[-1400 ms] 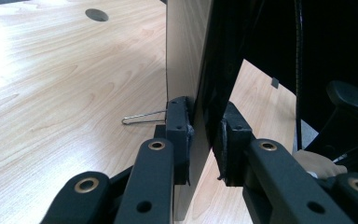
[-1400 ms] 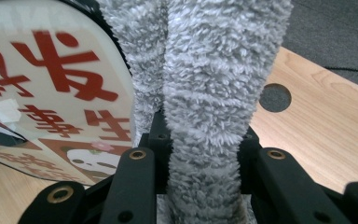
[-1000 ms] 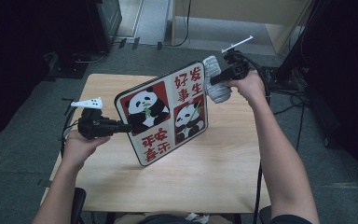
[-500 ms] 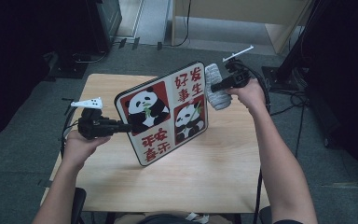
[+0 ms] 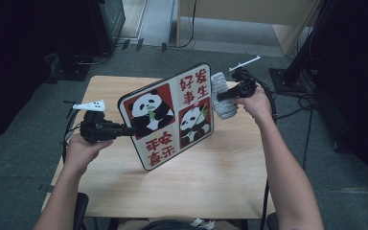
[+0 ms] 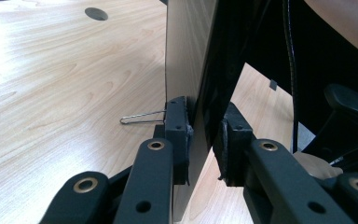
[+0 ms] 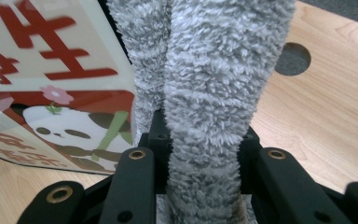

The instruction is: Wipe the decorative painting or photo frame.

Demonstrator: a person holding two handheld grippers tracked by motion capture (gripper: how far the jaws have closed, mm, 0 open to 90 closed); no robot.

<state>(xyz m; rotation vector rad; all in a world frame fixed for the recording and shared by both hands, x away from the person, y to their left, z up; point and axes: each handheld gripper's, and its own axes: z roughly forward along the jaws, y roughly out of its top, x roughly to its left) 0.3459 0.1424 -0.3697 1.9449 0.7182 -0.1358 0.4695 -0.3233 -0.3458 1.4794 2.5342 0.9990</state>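
A picture frame [image 5: 172, 115] with two pandas and red characters is held tilted above the wooden table [image 5: 230, 167]. My left gripper [image 5: 129, 130] is shut on its left edge. In the left gripper view the pads [image 6: 177, 135] clamp the frame's edge [image 6: 191, 56], wooden back on one side and dark front on the other. My right gripper [image 5: 222, 97] is shut on a grey fluffy cloth [image 5: 219, 81], which lies against the frame's upper right edge. In the right gripper view the cloth [image 7: 214, 70] rises folded from between the jaws of this gripper [image 7: 200, 140], beside the glossy frame [image 7: 51, 70].
A thin wire loop [image 6: 142, 116] sticks out from the frame's back. The table has a round cable hole [image 7: 292, 58] near its far edge. Dark furniture, cables and a grey floor surround the table. Bare tabletop lies under and in front of the frame.
My right hand has come down a little with the cloth along the frame's right edge. The left hand and the frame have stayed put.
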